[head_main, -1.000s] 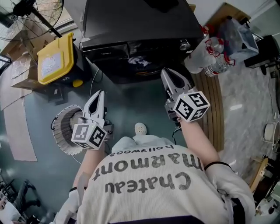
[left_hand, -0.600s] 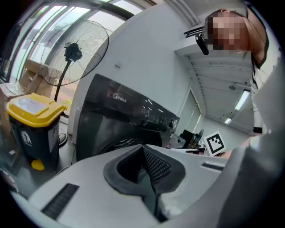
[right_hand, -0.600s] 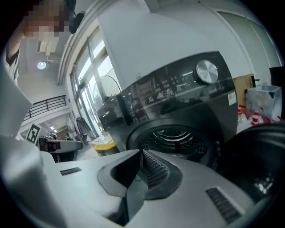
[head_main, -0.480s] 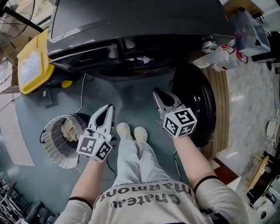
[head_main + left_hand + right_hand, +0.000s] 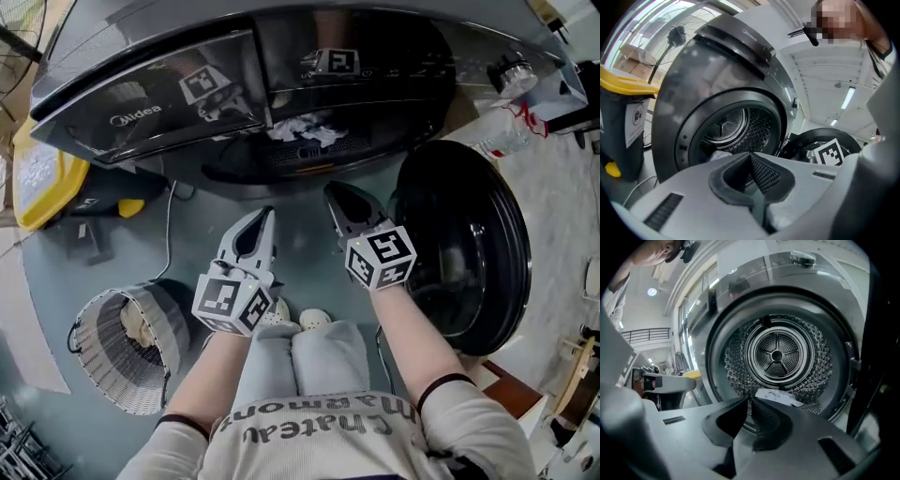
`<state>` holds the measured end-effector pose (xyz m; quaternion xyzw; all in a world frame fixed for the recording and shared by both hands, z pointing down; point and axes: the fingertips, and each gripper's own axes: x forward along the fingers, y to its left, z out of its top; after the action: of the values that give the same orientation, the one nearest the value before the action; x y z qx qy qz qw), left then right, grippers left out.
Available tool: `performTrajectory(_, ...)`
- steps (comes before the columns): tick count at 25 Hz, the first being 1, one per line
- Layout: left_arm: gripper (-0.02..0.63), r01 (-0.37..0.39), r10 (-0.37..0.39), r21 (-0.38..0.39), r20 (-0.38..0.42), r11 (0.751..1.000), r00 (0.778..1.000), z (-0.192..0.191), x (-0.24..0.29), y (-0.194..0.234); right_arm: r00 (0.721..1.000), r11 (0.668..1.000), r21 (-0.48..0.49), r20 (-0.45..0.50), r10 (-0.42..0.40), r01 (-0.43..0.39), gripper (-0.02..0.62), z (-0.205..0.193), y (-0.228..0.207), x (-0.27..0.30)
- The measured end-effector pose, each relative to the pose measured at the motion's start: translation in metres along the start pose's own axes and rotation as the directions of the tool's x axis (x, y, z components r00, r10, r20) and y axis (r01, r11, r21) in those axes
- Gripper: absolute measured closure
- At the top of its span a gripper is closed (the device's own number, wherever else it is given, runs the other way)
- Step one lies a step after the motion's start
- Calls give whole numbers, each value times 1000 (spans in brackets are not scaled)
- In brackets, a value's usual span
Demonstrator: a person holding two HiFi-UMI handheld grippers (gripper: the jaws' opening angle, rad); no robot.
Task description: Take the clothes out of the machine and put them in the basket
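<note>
Grey L gripper (image 5: 267, 215), R gripper (image 5: 334, 191) face machine (image 5: 141, 114).

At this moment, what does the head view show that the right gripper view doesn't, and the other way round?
Only the head view shows the wire basket on the floor with a cloth in it, and the person's shoes. Only the right gripper view shows the drum's ribbed back wall. Both show the washing machine, the white clothes at the drum's mouth, and the right gripper, shut and empty.
</note>
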<state>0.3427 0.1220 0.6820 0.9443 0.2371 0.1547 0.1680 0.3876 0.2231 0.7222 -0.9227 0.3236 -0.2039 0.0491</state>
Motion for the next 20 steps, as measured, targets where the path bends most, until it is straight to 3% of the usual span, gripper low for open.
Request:
performTrajectory(8,598,117,-122,86,59,989,991,-34,52,25,998,998,-51,60,-33,36,545,-32,-39,71)
performTrajectory(11,598,131,-141,102,88,986,986,-39,64,33,994,995,-80,93,-55,63,491,-27,-58,90)
performTrajectory(13,598,142,-154,117,102,983,983,-43,69,35,992,993,-91,102,-70,79,405,-24,-68,98)
performTrajectory(15,598,154,-169,131,112,979,979,-44,72,35,991,990,-112,103,-80,91,396,-21,-76,106)
performTrajectory(20,598,164,-179,133,104,977,978,-50,72,38,993,987,-117,53,-107,113,292,-24,-88,127)
